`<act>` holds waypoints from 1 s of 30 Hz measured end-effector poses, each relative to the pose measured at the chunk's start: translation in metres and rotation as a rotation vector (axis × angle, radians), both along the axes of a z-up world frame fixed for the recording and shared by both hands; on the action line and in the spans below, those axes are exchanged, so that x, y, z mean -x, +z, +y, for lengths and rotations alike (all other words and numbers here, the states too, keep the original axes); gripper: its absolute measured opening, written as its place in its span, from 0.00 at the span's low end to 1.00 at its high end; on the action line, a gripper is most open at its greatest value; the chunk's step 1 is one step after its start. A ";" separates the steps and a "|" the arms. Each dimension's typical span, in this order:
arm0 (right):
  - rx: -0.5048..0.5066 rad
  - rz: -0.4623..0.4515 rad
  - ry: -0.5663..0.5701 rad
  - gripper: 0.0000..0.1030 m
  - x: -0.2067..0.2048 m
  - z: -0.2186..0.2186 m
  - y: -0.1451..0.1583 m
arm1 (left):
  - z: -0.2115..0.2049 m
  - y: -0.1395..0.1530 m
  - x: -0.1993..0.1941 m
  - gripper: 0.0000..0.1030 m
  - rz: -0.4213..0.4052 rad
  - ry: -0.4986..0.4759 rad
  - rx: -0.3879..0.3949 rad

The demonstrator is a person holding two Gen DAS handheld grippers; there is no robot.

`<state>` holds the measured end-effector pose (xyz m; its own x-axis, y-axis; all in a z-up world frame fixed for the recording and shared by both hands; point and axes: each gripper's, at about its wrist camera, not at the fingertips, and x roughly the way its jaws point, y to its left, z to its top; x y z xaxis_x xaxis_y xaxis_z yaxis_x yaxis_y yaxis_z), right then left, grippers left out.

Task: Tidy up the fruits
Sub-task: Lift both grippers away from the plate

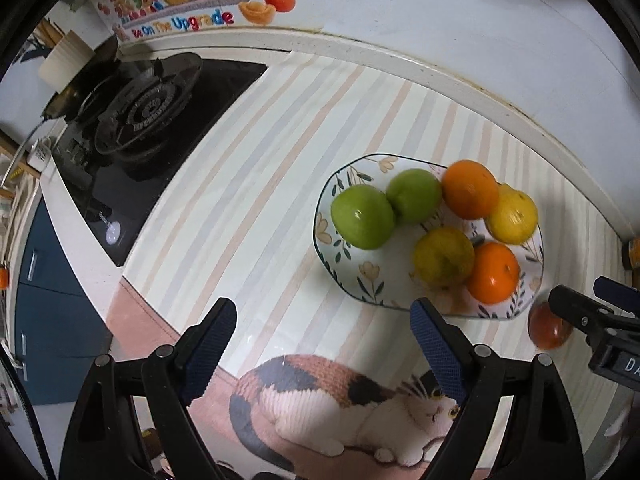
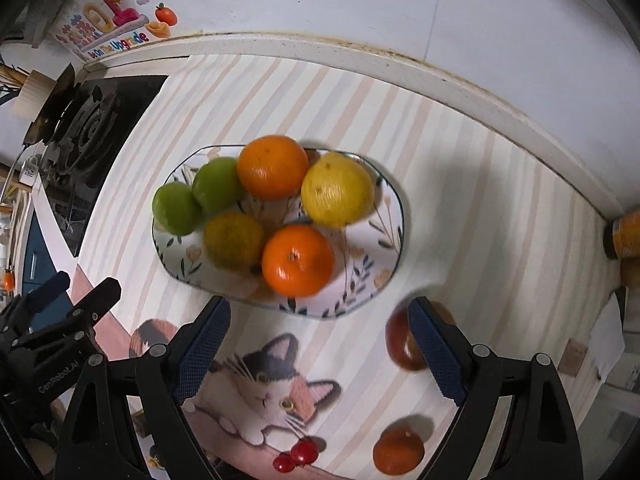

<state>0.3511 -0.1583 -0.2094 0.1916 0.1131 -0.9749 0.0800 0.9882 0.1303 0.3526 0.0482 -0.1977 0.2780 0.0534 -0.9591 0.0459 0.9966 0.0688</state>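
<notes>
Center frame on the bench, the plate (image 2: 390, 216) holds six fruits; a red apple (image 2: 402, 346) and small orange (image 2: 398, 451) wait outside, both grippers' jaws released, likely seeking those.

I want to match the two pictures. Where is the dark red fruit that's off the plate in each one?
Left wrist view: the dark red fruit sits far right, just off the plate.
Right wrist view: the fruit lies lower right, partly behind a finger.
Shared landmark: the cat picture.

The wall sticker (image 1: 176, 0) reads "Be On The Upgrade".
</notes>
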 end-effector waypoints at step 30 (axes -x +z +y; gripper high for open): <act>-0.042 -0.252 0.054 0.90 0.165 0.003 0.136 | -0.011 0.123 0.128 0.86 -0.178 -0.073 0.087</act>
<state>0.1864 -0.1556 -0.0732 0.4203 0.1689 -0.8915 -0.0127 0.9835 0.1804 0.2248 0.0371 -0.0744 0.4433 -0.0543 -0.8947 0.1134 0.9935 -0.0041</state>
